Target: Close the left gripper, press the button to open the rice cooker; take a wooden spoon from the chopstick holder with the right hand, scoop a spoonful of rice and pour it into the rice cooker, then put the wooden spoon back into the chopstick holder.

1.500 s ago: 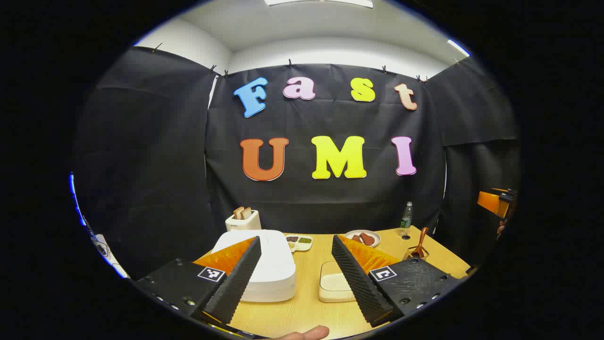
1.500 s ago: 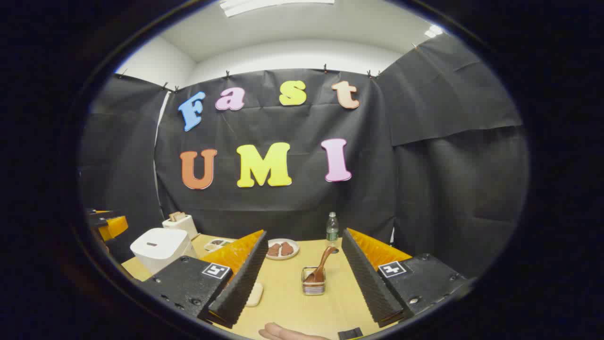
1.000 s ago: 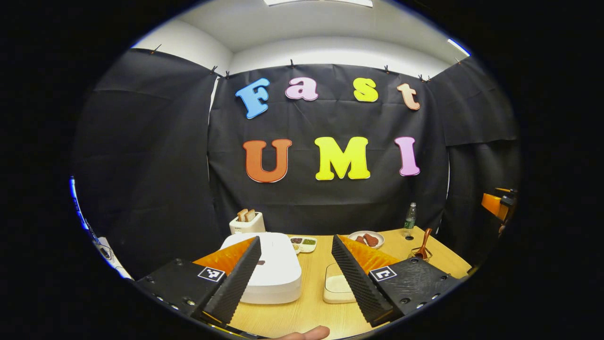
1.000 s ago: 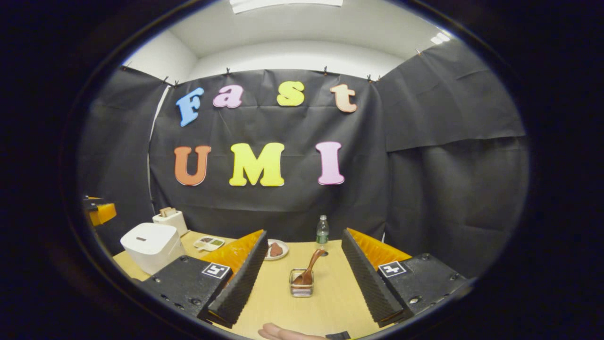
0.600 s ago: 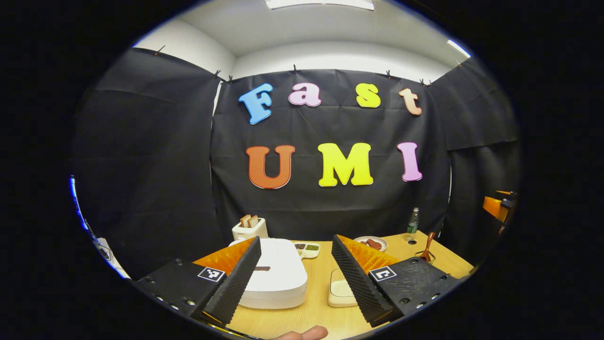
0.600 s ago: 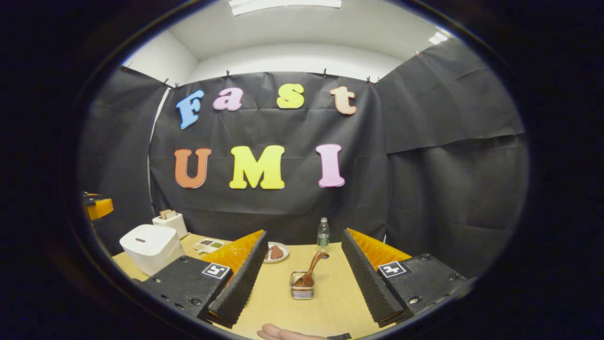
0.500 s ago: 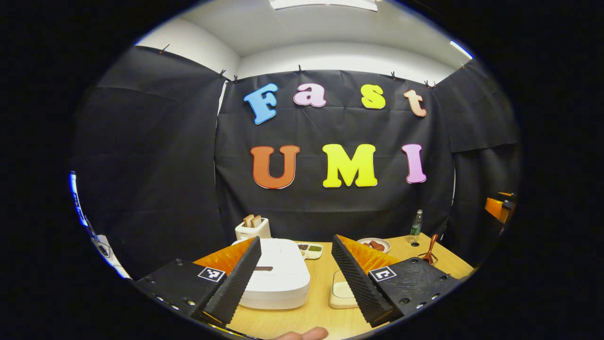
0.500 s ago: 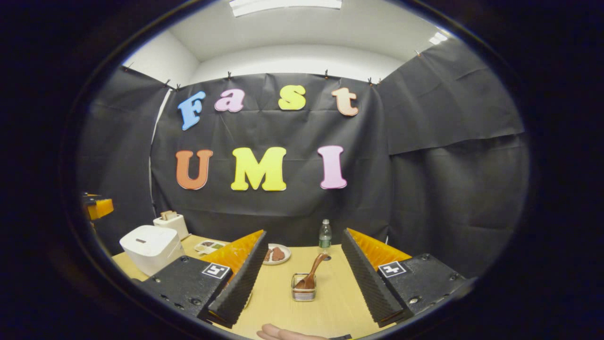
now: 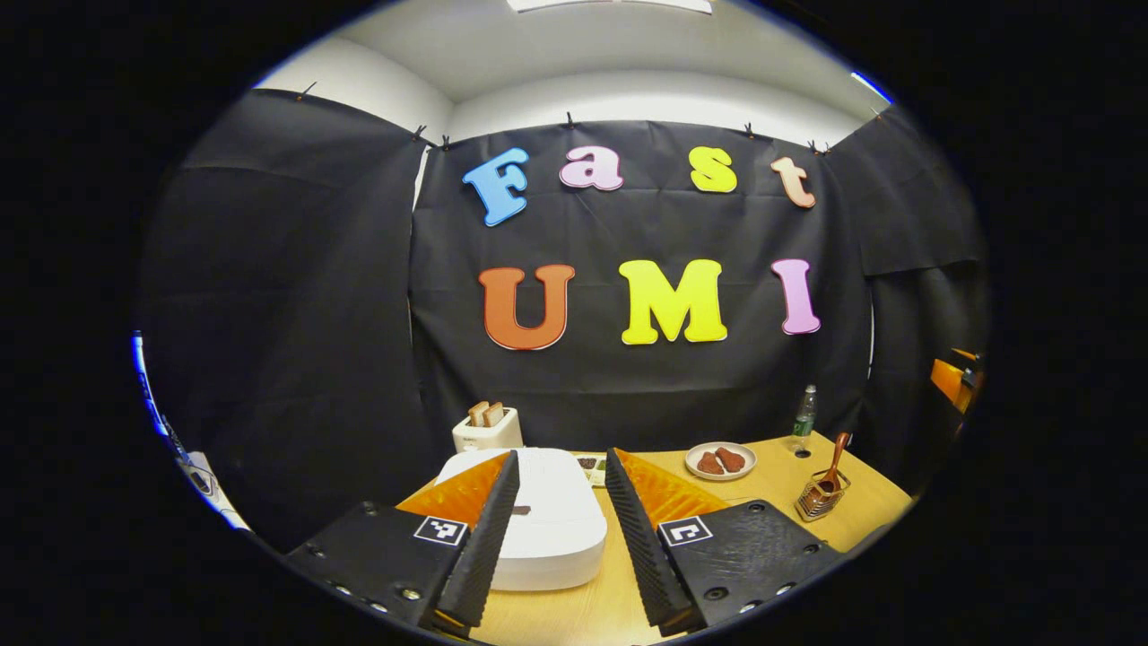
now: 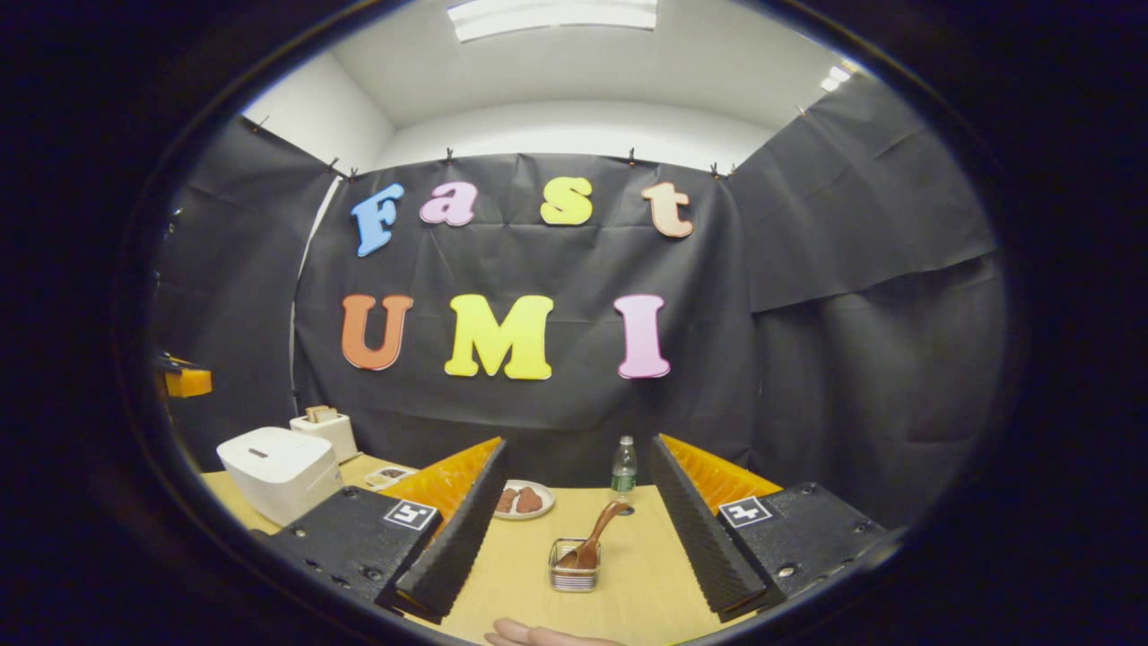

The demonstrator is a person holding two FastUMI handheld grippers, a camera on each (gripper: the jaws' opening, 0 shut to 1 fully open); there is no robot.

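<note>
Your left gripper [image 9: 556, 538] has squeezed closer but isn't shut; right gripper [image 10: 574, 538] is wide. Cooker [image 9: 556, 529] still closed.

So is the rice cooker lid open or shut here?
Shut. In the left gripper view the rice cooker shows its flat white lid down, flush on the body; the left claw hovers before it, fingers apart.
</note>
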